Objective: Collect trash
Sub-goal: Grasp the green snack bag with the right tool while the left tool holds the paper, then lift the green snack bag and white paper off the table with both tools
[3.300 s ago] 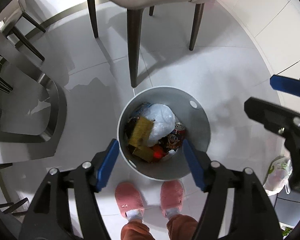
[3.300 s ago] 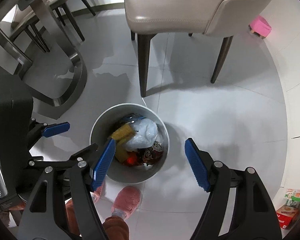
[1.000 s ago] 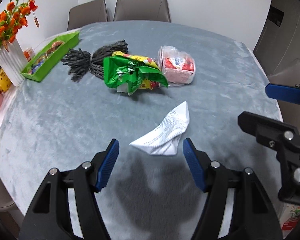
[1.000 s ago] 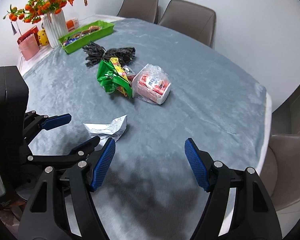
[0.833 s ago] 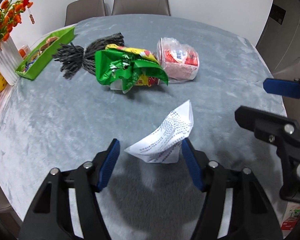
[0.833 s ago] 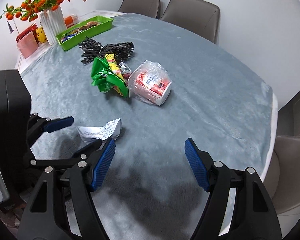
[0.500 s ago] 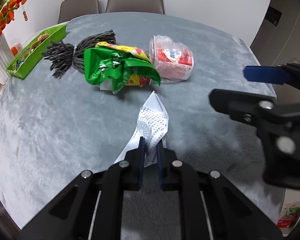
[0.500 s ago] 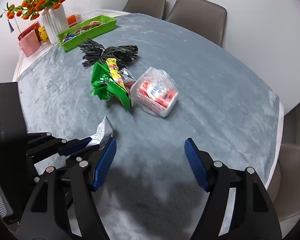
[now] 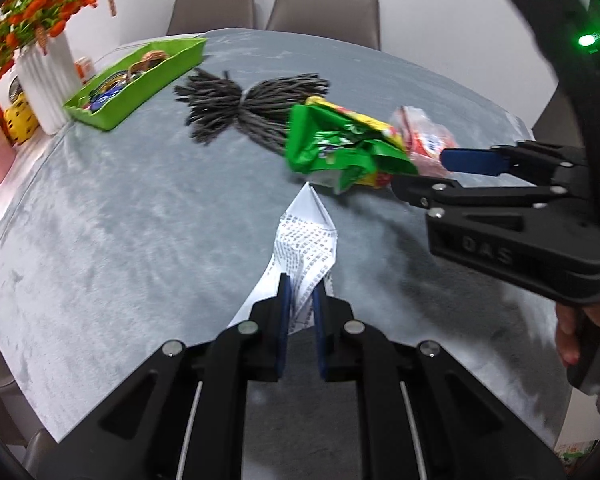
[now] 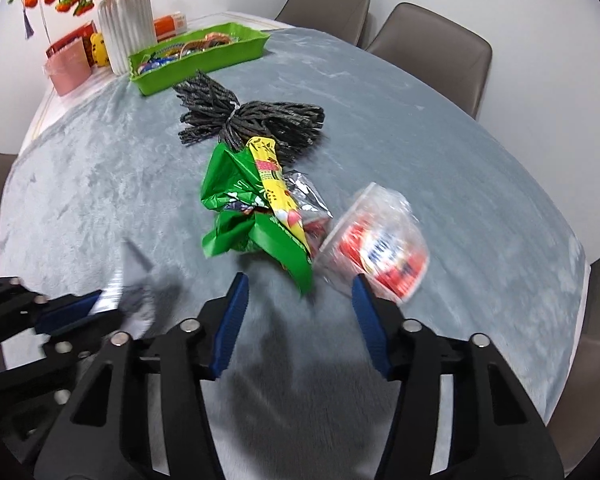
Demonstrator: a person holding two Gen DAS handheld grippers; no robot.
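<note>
Crumpled white receipt (image 9: pixel 306 248) pinched in the left claw (image 9: pixel 299 312) for binning; right claw (image 10: pixel 296 312), closing and empty, nears the green wrapper (image 10: pixel 252 216) at twelve o'clock on the grey surface (image 10: pixel 480 184).

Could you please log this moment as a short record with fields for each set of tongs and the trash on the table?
left tongs: shut on the paper receipt
right tongs: closing, nothing between the pads yet
nearest trash to right tongs: green wrapper and plastic-wrapped cup
other items: dark yarn bundle, green tray
surface: grey table
</note>
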